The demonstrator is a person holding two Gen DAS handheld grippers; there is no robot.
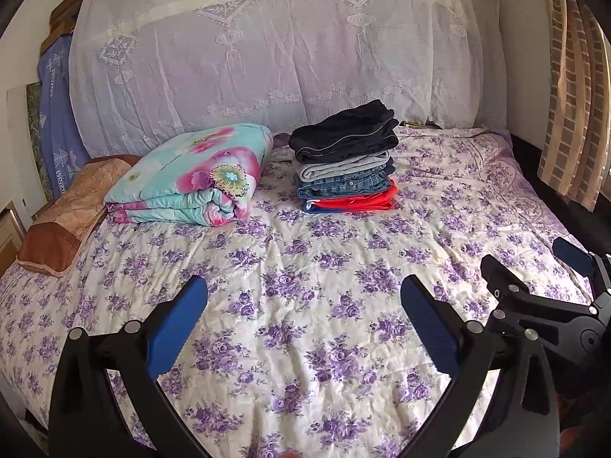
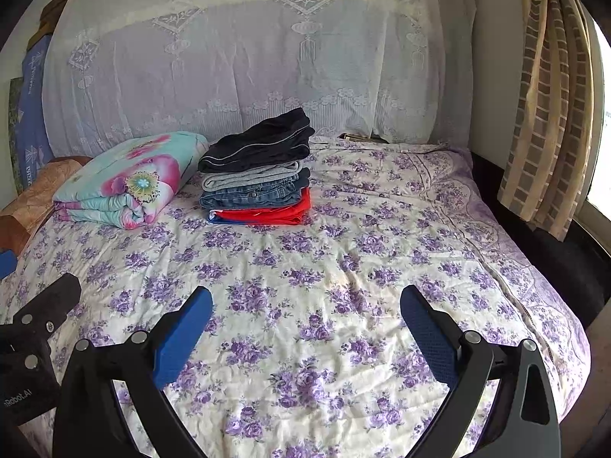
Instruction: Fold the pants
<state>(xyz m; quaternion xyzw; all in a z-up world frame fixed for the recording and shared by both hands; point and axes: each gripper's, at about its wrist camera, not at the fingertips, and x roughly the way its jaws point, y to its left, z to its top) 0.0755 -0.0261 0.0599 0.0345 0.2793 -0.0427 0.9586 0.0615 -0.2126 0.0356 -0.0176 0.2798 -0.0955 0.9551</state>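
Observation:
A stack of folded pants sits at the far middle of the bed, with dark pants on top, then grey, denim and red ones; it also shows in the right wrist view. My left gripper is open and empty, held above the flowered bedspread well short of the stack. My right gripper is open and empty too, beside the left one; it shows at the right edge of the left wrist view.
A folded floral quilt lies left of the stack, and a brown pillow lies at the bed's left edge. A lace-covered headboard stands behind. A striped curtain hangs at the right by the bed's edge.

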